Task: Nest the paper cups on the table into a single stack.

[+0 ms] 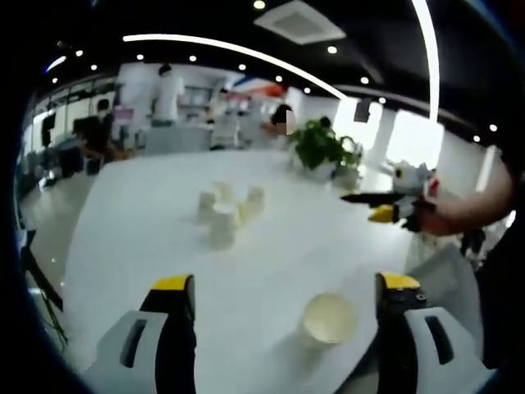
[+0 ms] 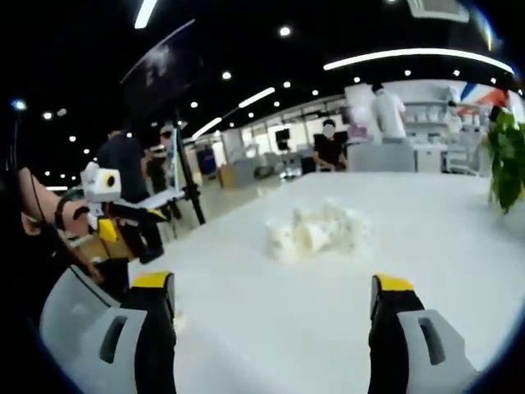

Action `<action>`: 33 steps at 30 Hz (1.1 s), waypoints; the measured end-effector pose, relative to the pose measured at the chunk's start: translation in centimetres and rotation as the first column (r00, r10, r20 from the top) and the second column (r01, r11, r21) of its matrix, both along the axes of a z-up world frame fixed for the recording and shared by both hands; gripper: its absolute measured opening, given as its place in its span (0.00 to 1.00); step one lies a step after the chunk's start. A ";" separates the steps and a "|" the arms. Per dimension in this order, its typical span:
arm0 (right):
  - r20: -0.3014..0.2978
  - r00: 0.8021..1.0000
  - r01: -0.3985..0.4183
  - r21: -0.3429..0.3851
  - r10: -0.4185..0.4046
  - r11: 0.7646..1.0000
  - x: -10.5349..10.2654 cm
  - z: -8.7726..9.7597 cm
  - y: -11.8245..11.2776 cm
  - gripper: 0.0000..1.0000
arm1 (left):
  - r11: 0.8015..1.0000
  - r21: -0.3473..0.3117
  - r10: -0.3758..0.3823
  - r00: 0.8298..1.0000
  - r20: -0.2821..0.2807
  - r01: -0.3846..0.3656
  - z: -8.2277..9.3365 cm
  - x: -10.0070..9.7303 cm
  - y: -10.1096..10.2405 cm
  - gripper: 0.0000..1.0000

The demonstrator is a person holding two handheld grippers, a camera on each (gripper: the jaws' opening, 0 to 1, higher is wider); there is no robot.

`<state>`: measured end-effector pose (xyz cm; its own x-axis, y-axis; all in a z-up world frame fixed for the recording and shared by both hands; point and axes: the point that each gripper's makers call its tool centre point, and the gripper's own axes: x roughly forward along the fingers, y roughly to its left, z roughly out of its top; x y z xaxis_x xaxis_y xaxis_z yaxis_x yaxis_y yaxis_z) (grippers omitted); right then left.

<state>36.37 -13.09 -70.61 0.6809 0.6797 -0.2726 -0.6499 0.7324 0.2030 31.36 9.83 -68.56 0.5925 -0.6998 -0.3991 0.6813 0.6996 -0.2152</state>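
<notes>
- In the left gripper view the left gripper (image 1: 285, 295) has its jaws wide apart with nothing in them; a single paper cup (image 1: 328, 320) stands upright between them, nearer the right-hand jaw.
- A cluster of paper cups (image 1: 227, 210) sits on the white surface (image 1: 148, 222) well ahead of the jaws.
- The right gripper (image 2: 273, 295) also has its jaws apart, facing the cluster (image 2: 316, 230).
- A potted plant (image 1: 321, 148) stands beyond.

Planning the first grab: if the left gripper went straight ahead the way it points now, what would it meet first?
Probably the single upright paper cup between the left gripper's open fingers, slightly right of centre. Beyond it sits the cluster of cups. Depth is hard to judge.
</notes>
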 end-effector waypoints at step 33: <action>-0.041 0.999 0.009 0.006 -0.008 1.000 0.0 -1.8 -1.4 0.97 | 0.999 0.053 -0.001 1.000 -0.013 0.001 0.0 4.8 -1.7 0.88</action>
